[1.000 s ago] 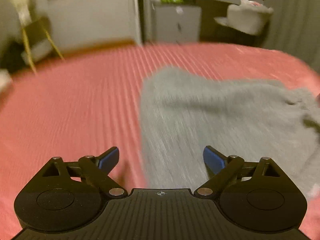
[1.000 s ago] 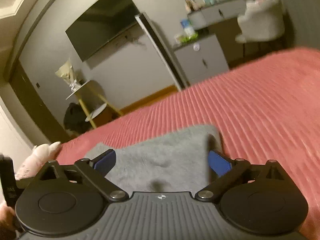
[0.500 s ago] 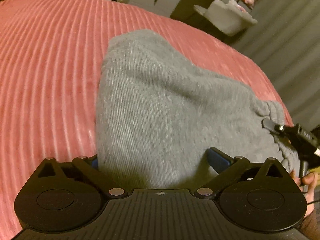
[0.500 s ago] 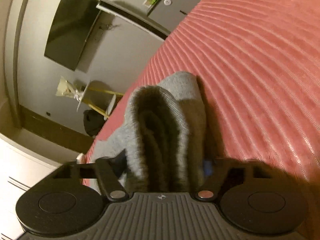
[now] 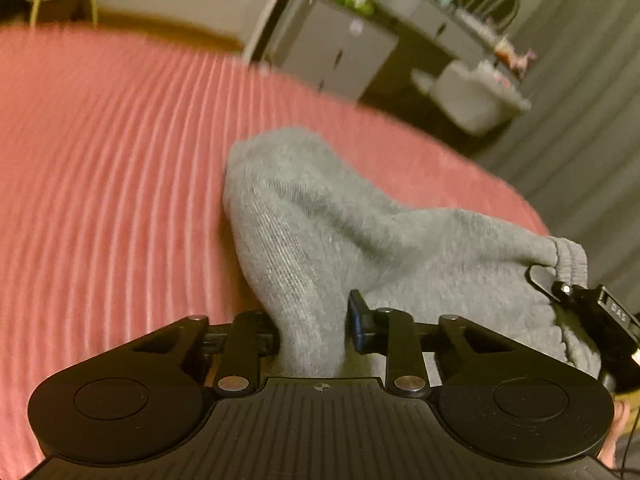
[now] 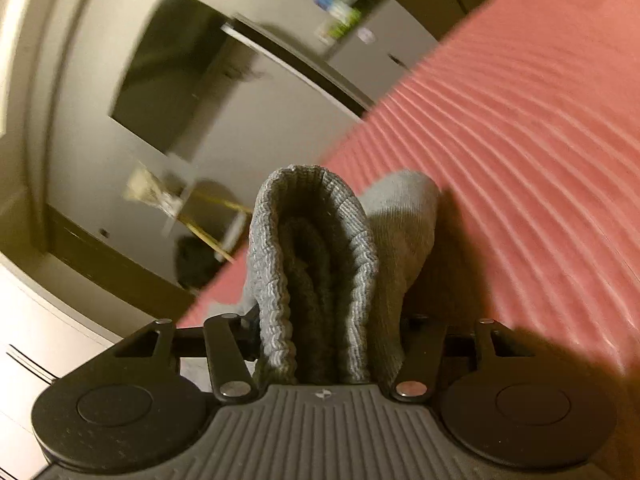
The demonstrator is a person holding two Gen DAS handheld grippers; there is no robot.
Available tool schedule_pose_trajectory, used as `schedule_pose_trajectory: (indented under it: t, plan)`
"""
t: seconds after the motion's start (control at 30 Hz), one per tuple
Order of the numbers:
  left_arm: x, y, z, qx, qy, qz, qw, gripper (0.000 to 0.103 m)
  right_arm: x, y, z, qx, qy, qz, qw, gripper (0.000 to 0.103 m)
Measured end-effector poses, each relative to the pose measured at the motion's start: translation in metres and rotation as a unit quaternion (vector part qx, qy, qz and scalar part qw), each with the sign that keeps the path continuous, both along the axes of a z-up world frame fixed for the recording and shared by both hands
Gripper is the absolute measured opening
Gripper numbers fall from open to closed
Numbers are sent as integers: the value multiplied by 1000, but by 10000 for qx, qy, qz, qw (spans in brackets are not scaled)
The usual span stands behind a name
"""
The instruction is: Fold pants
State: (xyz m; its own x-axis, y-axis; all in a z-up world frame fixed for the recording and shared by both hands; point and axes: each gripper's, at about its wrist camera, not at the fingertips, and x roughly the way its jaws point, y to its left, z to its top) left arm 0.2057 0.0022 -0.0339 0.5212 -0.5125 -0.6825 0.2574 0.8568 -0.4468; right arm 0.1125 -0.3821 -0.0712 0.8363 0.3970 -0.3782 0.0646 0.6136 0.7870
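**Both grippers close on grey pants, ready for the fold**

A second ago the two grippers hung with jaws spread wide above the grey knitted pants (image 5: 360,240), which lay flat on the ribbed pink bedspread (image 5: 112,184). Now each has come down onto the garment and is closing. The left gripper (image 5: 312,326) has pinched a raised ridge of the cloth: fabric fills the narrow gap between its blue-padded fingers (image 5: 358,322), and the jaws are drawing tighter on it. The right gripper (image 6: 326,344) has a thick roll of the pants' ribbed waistband (image 6: 316,248) bunched between its jaws, which are also closing; its pads are buried in the cloth, so how firmly they bite is hard to tell.

The change suggests the grasp that opens a fold is nearly made, with one edge of the pants gathered at two points, though nothing has been carried across. The rest of the garment lies on the bed, sloping up from the bedspread to the two gripped spots.

The left gripper points downward at a moderate slant across the cloth, with the right gripper visible at the pants' waistband end on its right. The right gripper lies closer to level and is rolled well to one side, so the bed tilts steeply across its view.
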Motion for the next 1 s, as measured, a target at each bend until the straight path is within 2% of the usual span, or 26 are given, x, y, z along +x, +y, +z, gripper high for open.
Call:
schedule_pose_trajectory:
  t: [0.07, 0.1, 0.17, 0.2, 0.23, 0.27, 0.3, 0.37, 0.4, 0.47, 0.5, 0.6, 0.63, 0.7, 0.73, 0.8, 0.87, 0.9, 0.97, 1.0]
  plan:
    - [0, -4, 19, -106, -397, 56, 9991, 25, -2, 1, 10, 83, -424, -111, 9990, 52]
    - [6, -5, 27, -201, -415, 197, 9987, 27, -4, 1, 14, 150, -665, -201, 9975, 52]
    - [19, -5, 31, -337, -195, 632, 9972, 49, -10, 3, 23, 59, -1077, -451, 9931, 59]
    - [25, -6, 32, -12, -172, 1134, 9934, 70, -12, 2, 27, -40, -1159, -596, 9915, 73]
    - [26, -9, 33, 476, -276, 1571, 9861, 73, -13, 1, 29, -238, -1117, -837, 9899, 83]
    - [26, -11, 34, 876, -386, 1768, 9796, 73, -16, 2, 32, -568, -979, -1173, 9866, 88]
    - [24, -14, 33, 1110, -430, 1664, 9788, 76, -22, 3, 36, -1114, -892, -1638, 9761, 95]
    - [15, -18, 27, 1192, -301, 1353, 9832, 82, -35, 3, 41, -1716, -1038, -2191, 9549, 97]
    - [6, -20, 23, 1268, -282, 1223, 9839, 84, -39, 0, 45, -1759, -1069, -2255, 9523, 97]
    - [-14, -28, 16, 1494, -413, 1087, 9819, 85, -45, -2, 52, -1512, -1220, -2131, 9575, 96]
    - [-24, -35, 12, 1635, -543, 1009, 9799, 87, -47, 0, 54, -1324, -1367, -1936, 9624, 90]
    - [-47, -45, 2, 2068, -790, 832, 9716, 95, -40, 18, 54, -1147, -1611, -1021, 9749, 52]
    - [-52, -42, -3, 2220, -853, 804, 9680, 96, -34, 27, 51, -1198, -1541, -759, 9778, 44]
    - [-56, -41, -11, 2439, -1106, 774, 9604, 98, -25, 43, 44, -1466, -1192, -437, 9810, 43]
    - [-56, -41, -11, 2581, -1190, 841, 9551, 98, -21, 50, 38, -1799, -933, -410, 9784, 43]
    - [-54, -30, -5, 2766, -1263, 1095, 9463, 98, -16, 66, 27, -2691, -429, -441, 9612, 20]
    - [-59, -12, 3, 2667, -1321, 1318, 9455, 94, -18, 78, 22, -3259, -455, -537, 9428, 16]
    - [-62, -5, 4, 2660, -1375, 1226, 9462, 95, -19, 80, 23, -3303, -451, -556, 9412, 16]
    - [-69, -1, -1, 2754, -1364, 765, 9485, 95, -21, 79, 24, -3115, -493, -678, 9465, 18]
    - [-76, -1, -6, 2861, -1361, 521, 9470, 95, -23, 77, 23, -3026, -523, -712, 9490, 18]
